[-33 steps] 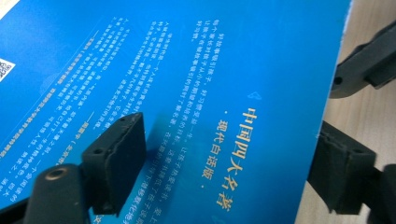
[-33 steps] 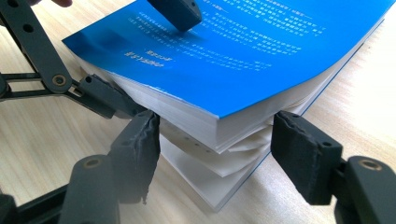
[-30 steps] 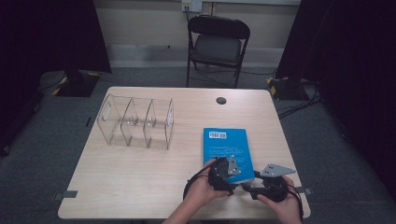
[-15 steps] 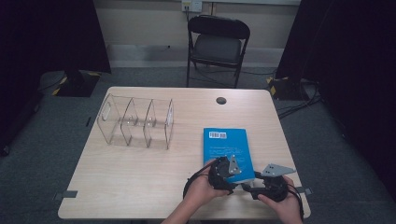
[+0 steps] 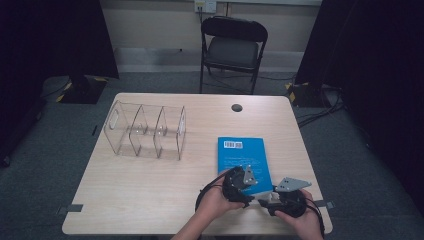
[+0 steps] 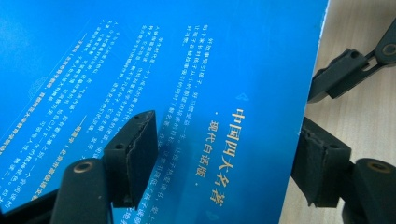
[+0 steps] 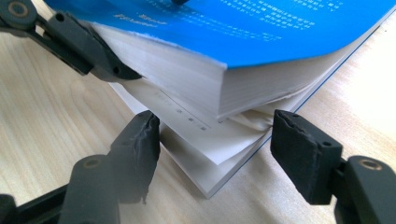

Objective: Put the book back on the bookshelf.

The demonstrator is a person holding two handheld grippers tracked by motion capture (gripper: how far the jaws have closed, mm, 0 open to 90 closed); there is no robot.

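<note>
High view: blue book (image 5: 243,155) lies flat on the table (image 5: 150,195), long axis running away from the person, near short edge just by both hands. Left gripper (image 5: 248,186) sits over the book's near end; right gripper (image 5: 265,199) is just beside it at the near right corner, so both are abt equally close. Clear organizer (image 5: 145,131) stands well apart to the left.

Left gripper view: the book (image 6: 187,70) fills the space under the jaws; one pad rests over the cover, the other hangs off the side edge by the table (image 6: 359,107). Left gripper (image 6: 224,158) jaws have just been closing; the cover edge is btwn them, but I can't tell if the pads press it. The other tool's jaw shows past the edge.

Right gripper view: the book's (image 7: 224,60) corner points straight at the right gripper (image 7: 215,140), top block of pages lifted off the lower ones, gap facing the claw. Jaws stand apart either side of that corner, not touching: open. My read: next move turns on that gap, straight ahead of the right claw.
</note>
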